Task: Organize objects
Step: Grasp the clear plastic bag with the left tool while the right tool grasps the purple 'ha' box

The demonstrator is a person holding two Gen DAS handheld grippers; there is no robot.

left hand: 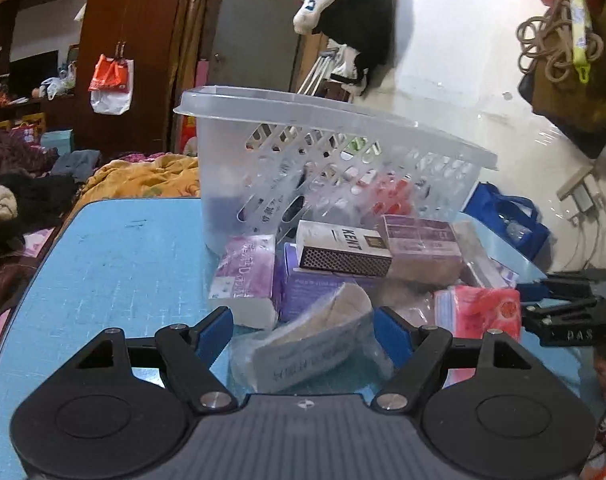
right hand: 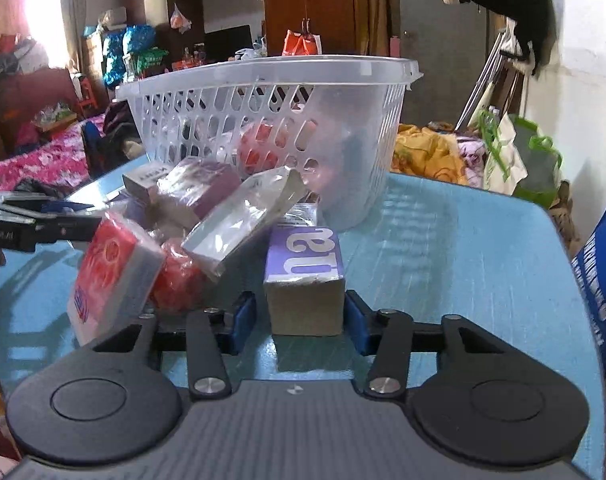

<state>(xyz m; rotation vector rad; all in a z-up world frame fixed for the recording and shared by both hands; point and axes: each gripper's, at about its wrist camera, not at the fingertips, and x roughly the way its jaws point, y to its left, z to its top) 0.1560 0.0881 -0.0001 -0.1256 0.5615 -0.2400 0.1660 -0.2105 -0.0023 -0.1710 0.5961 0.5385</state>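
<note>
Left gripper point(left hand: 303, 330): jaws apart around a clear-wrapped packet point(left hand: 309, 346), not pressing
Right gripper point(right hand: 301, 322): jaws flank a purple-topped box point(right hand: 305, 282); contact unclear
Basket point(left hand: 343, 128): behind the pile on the blue table point(left hand: 115, 264)

- Basket point(left hand: 231, 160): translucent plastic, smooth, walls pierced with slots.
- Table point(left hand: 115, 264) top: light blue mat, matt, printed grid, faint scuffs.
- Kent box point(left hand: 343, 250): glossy white card with a dark dotted side.
- Flat packet point(left hand: 311, 344): clear crinkled plastic film, shiny, over printed paper.
- Red tissue pack point(right hand: 115, 276): glossy plastic wrap.
- Purple box point(right hand: 305, 280): matt card, plain brown end face.
- Left gripper point(left hand: 303, 332): matt black plastic arms, blue pads point(left hand: 213, 334), bright metal pivot pins.
</note>
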